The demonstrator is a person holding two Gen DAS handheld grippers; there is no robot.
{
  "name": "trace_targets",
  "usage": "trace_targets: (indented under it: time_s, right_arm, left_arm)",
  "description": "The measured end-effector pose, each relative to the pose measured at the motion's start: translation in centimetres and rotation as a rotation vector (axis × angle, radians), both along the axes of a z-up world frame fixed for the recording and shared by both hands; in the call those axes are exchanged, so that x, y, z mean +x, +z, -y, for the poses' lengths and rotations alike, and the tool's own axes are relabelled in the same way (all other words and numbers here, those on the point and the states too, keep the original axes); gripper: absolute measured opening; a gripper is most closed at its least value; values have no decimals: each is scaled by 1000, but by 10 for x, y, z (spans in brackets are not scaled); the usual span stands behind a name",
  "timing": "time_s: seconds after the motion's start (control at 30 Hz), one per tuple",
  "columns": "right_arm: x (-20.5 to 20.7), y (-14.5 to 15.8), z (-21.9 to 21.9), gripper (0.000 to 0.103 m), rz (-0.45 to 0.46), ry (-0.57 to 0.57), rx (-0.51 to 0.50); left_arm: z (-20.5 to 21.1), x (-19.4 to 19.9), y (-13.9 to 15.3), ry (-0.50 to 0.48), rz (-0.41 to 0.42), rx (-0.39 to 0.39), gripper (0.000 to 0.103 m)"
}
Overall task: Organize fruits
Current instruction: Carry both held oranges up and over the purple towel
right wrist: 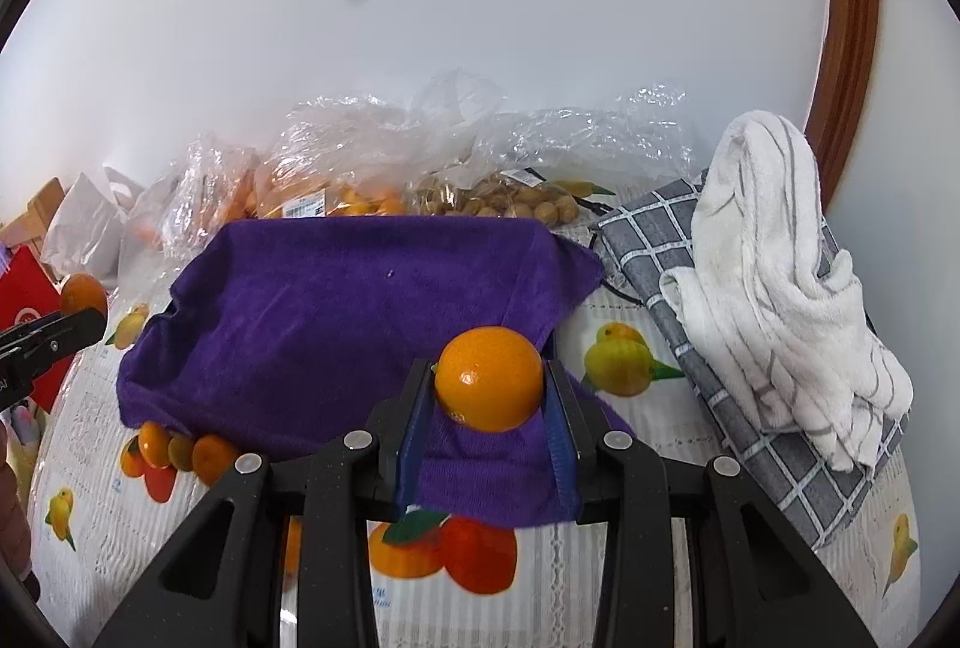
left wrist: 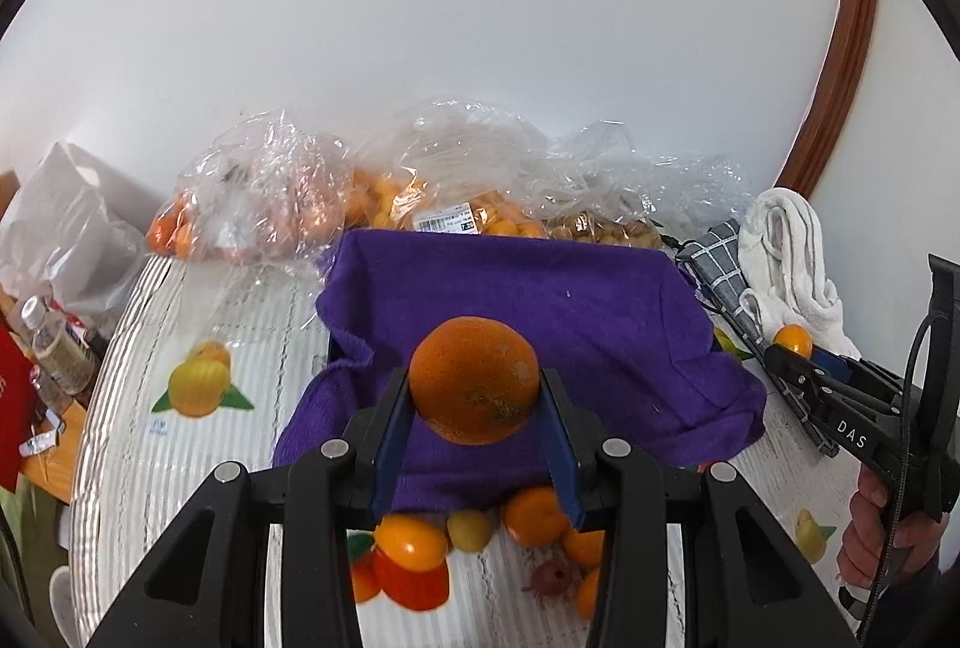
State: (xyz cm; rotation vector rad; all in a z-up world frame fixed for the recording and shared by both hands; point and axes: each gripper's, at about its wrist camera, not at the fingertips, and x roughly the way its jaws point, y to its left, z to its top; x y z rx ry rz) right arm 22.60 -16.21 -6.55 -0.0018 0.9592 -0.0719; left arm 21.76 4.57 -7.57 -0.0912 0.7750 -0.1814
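My left gripper (left wrist: 476, 396) is shut on a large dark orange (left wrist: 474, 378) and holds it above the purple towel (left wrist: 528, 300) that drapes a box. My right gripper (right wrist: 489, 390) is shut on a smaller bright orange (right wrist: 489, 378) over the purple towel's (right wrist: 336, 300) right front corner. Several loose small oranges (left wrist: 534, 516) lie on the tablecloth at the towel's front edge, and they also show in the right wrist view (right wrist: 180, 453). In the left wrist view the right gripper (left wrist: 792, 354) shows at the right with its orange (left wrist: 793, 339).
Clear plastic bags of oranges (left wrist: 270, 204) and kumquats (left wrist: 456, 210) and a bag of brown fruit (right wrist: 510, 204) stand behind the towel by the wall. A white towel (right wrist: 780, 276) on a grey checked cloth (right wrist: 654, 240) lies at the right. Bottles (left wrist: 54, 348) stand left.
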Motion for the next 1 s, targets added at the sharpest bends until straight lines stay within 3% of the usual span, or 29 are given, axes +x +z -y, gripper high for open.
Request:
trace_targets:
  time_s: [0.63,1.0]
  right_arm:
    - [65,-50,1,36,-67,-16,-21]
    - [81,-84,-9,36,-123,19,-24]
  left_arm:
    - [11,82,-39,-33,-67,19,39]
    - [9,100,-72,-33,-161,48,39]
